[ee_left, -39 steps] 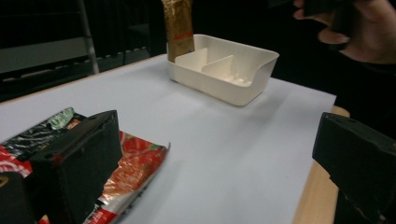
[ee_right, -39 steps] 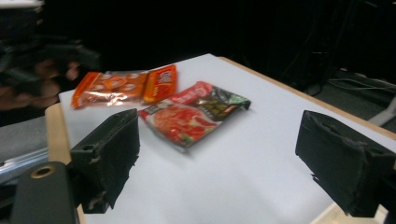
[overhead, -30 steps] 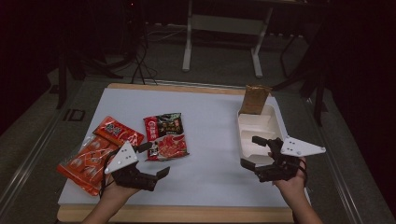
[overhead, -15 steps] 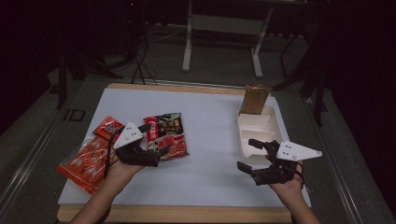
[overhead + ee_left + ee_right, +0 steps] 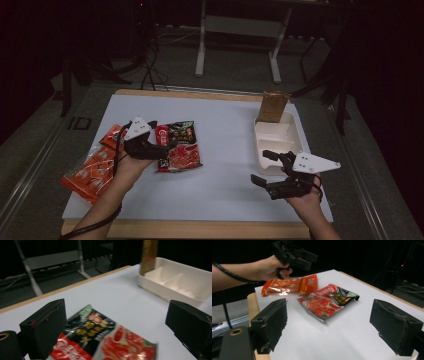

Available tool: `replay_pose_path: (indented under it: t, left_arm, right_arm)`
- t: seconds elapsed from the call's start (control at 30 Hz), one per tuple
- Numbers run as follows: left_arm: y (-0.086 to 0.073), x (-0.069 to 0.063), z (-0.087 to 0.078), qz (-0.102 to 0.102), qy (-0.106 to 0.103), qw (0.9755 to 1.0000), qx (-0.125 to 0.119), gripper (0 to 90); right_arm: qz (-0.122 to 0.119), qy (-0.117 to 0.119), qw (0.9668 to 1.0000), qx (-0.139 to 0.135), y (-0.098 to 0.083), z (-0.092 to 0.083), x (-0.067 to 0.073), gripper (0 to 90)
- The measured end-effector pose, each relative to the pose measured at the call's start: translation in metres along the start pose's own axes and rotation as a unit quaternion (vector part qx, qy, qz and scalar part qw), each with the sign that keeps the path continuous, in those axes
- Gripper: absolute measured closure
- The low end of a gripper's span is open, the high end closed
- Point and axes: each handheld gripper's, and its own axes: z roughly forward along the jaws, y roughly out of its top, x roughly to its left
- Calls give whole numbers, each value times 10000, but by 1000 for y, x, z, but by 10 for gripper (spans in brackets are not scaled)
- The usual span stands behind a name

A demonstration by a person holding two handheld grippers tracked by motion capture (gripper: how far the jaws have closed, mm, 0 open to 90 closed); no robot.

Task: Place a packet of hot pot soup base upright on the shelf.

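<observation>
A red and black snack bag (image 5: 180, 147) lies flat on the white table (image 5: 225, 125), left of centre. My left gripper (image 5: 167, 146) hovers open at the bag's left edge. In the left gripper view the bag (image 5: 100, 340) lies just below and between the wide-apart jaws of the gripper (image 5: 117, 327). My right gripper (image 5: 263, 167) is open and empty near the front right, beside the white tray (image 5: 277, 142). In the right gripper view the bag (image 5: 327, 302) lies ahead of my right gripper (image 5: 333, 325), with the left gripper (image 5: 294, 255) held above the far side.
A long orange bag (image 5: 92, 167) and a small red-orange packet (image 5: 112, 135) lie at the table's left edge. A brown packet (image 5: 272, 106) stands upright at the far end of the divided tray. Table legs and cables lie beyond the far edge.
My left gripper has moved away from the front edge and rightward, from over the orange bags to the red and black bag. The right gripper drifted slightly toward the front.
</observation>
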Motion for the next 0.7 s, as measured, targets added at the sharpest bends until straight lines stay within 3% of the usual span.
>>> replay_pose_path:
  t: [0.13,0.23,0.4,0.6,0.7]
  left_arm:
    - [0,17,8,-174,117,9998,41,73]
    - [0,29,17,-165,226,9996,89,144]
    - [-3,43,31,-258,354,9986,283,174]
    - [-20,66,54,-536,544,9947,693,217]
    - [-27,72,61,-541,735,9912,961,247]
  right_arm:
    - [5,0,10000,19,0,2,0,143]
    - [41,14,10000,0,-1,3,-1,143]
    - [27,23,10000,25,-2,4,0,143]
    - [54,87,9999,72,-3,5,0,144]
    - [61,108,9999,98,-4,7,0,144]
